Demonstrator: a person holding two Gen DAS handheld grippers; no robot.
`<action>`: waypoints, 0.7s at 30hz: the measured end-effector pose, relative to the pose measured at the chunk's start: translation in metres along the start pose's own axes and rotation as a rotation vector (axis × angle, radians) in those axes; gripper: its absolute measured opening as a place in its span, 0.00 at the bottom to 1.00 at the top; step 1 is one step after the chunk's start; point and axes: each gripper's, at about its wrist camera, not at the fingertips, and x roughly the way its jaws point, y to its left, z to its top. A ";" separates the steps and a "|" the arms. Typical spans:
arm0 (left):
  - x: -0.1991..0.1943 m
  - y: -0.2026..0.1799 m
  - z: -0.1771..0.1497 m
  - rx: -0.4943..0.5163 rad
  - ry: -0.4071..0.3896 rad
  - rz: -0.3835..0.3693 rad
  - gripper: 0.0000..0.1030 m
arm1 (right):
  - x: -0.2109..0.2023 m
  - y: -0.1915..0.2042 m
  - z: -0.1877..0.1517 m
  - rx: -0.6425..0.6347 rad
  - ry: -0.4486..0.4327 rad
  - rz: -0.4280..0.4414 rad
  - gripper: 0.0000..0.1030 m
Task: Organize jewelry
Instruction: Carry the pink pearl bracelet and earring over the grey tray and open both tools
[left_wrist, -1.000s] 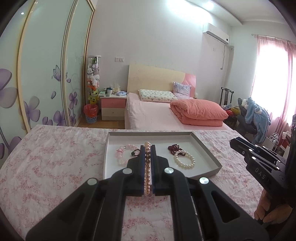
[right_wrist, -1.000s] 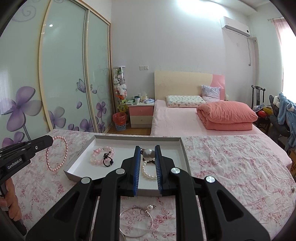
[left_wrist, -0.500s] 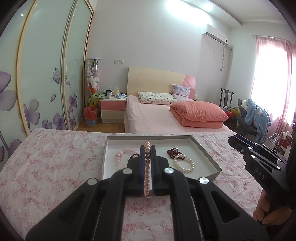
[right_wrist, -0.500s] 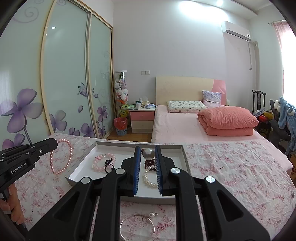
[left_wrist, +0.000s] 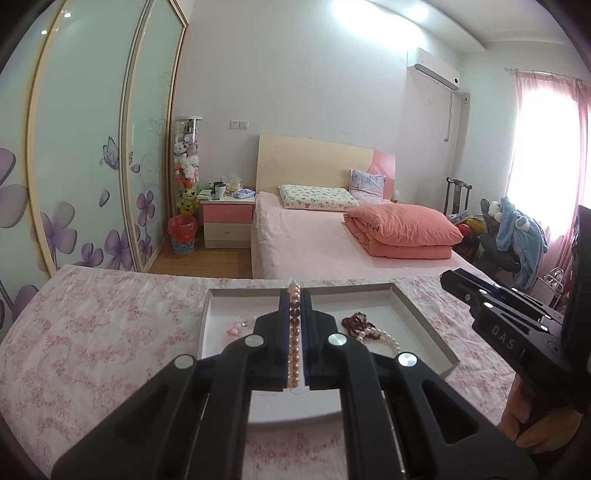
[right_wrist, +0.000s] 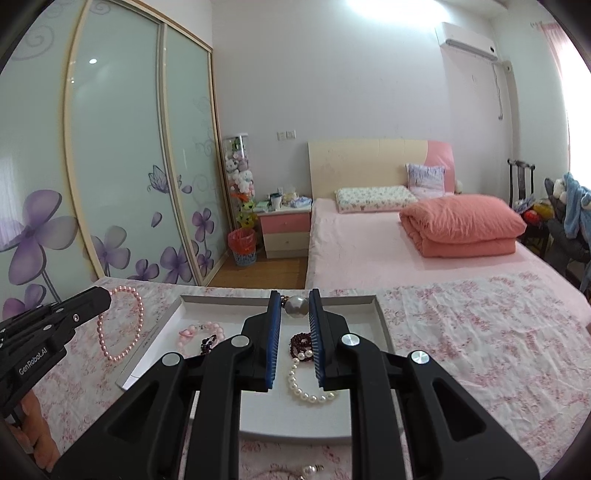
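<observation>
Readable: "DAS" in pale letters on the black side of the right gripper (left_wrist: 458, 286), seen from the left wrist camera. "GenRobot.AI" in white along the black body of the left gripper (right_wrist: 101, 299), seen from the right wrist camera. Faint print on the tray (right_wrist: 147, 338) rim too small to make out.

Left gripper (left_wrist: 295, 295): black plastic body, two angled linkage arms showing round silver pivot screws, blue ribbed pads (left_wrist: 283, 332) lining inner finger faces. From right wrist view its side is bearing white "GenRobot.AI" lettering and small silver screws. Right gripper (right_wrist: 294, 295): same black build, silver pivots, blue ribbed pads (right_wrist: 274, 332). From left wrist view its side is showing white "DAS" lettering, several small screws. Bare hand (left_wrist: 524, 428) showing at right gripper's handle; other hand (right_wrist: 37, 432) showing at left gripper's handle; no sleeve visible.
</observation>
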 end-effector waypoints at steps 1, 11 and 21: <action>0.006 0.000 0.001 -0.002 0.005 0.001 0.06 | 0.007 -0.002 0.000 0.009 0.014 0.006 0.16; 0.047 0.008 0.000 -0.005 0.043 0.005 0.06 | 0.046 0.000 0.000 0.016 0.072 0.021 0.16; 0.077 0.015 -0.007 -0.039 0.093 0.002 0.08 | 0.069 0.000 -0.006 0.015 0.127 0.037 0.23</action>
